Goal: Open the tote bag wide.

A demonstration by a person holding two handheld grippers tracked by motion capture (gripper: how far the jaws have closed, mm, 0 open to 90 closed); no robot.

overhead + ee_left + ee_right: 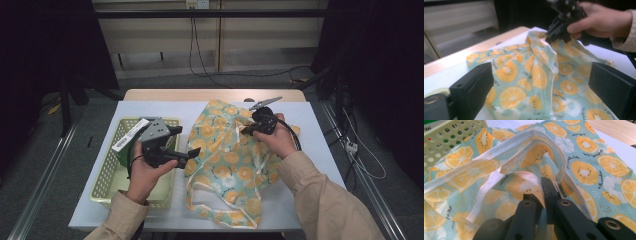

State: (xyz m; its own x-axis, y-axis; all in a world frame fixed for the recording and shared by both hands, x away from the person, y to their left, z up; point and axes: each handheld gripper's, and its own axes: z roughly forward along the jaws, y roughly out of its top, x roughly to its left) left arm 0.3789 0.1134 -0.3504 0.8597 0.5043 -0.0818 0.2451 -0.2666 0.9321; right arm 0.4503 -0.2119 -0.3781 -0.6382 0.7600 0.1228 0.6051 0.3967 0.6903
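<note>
Fruit-print bag [227,157] lies crumpled on the white table cover [310,125], right of the perforated basket [107,175]. Right gripper [248,129], jaws closed, pinches the bag's rim at its far side, lifting a fold. Left gripper [186,145], jaws wide apart, hovers at the bag's left edge, holding nothing. Cursive print on the fabric is illegible

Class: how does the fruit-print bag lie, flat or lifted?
Partly lifted: the right gripper pinches the bag rim, raising a fold.
</note>
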